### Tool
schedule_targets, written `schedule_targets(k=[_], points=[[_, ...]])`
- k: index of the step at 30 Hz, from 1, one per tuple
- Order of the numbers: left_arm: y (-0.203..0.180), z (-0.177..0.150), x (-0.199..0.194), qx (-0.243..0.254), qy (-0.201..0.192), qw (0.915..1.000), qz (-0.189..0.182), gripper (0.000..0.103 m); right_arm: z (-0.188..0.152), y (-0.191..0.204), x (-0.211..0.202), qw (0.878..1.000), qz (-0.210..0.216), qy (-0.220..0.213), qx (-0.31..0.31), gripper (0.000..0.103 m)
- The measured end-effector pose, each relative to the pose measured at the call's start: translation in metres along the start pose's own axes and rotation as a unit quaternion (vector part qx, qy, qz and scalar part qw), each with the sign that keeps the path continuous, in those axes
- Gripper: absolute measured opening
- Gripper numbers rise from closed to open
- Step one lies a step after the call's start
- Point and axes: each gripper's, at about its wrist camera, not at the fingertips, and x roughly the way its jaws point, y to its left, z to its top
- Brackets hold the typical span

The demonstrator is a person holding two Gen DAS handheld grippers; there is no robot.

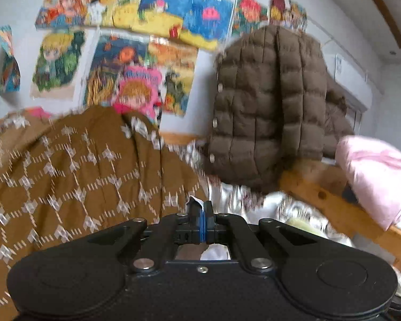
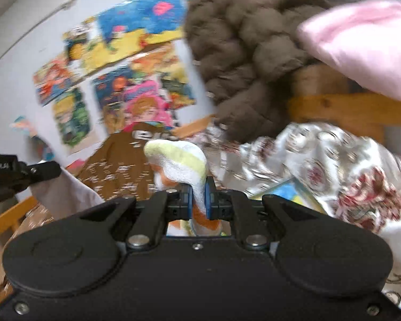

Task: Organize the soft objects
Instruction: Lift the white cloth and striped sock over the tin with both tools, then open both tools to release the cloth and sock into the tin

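Note:
My left gripper [image 1: 203,206] is shut on a thin piece of white cloth [image 1: 195,200] whose edge pokes out above the jaws. My right gripper [image 2: 199,195] is shut on a fuzzy striped soft item [image 2: 179,160] in white, pale yellow and orange, which stands up from the jaws. A brown quilt with a white diamond pattern [image 1: 74,174] is heaped on the bed to the left. A silvery floral quilt [image 2: 320,160] lies to the right. The left gripper [image 2: 26,172] shows at the left edge of the right wrist view, with pale cloth [image 2: 64,192] hanging from it.
A brown puffer jacket [image 1: 267,101] hangs over the wooden bed frame [image 1: 331,200]. A pink folded cover [image 1: 377,176] rests on the frame at the right. Colourful posters [image 1: 136,40] cover the white wall behind. Both views are motion-blurred.

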Motion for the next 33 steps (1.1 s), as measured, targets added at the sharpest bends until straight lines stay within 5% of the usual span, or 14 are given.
schedule_targets(k=[13, 22, 33], points=[[0.028, -0.067, 0.039, -0.021, 0.114, 0.9927, 0.033, 0.001, -0.035, -0.006, 0.041, 0.993, -0.027, 0.112, 0.018, 0.009], [0.016, -0.058, 0.023, -0.001, 0.107, 0.9935, 0.039, 0.015, -0.026, 0.001, 0.024, 0.995, -0.017, 0.094, -0.002, 0.029], [0.000, -0.030, -0.021, -0.006, 0.053, 0.9975, 0.046, 0.059, 0.007, 0.002, -0.014, 0.998, -0.001, 0.066, -0.008, 0.050]])
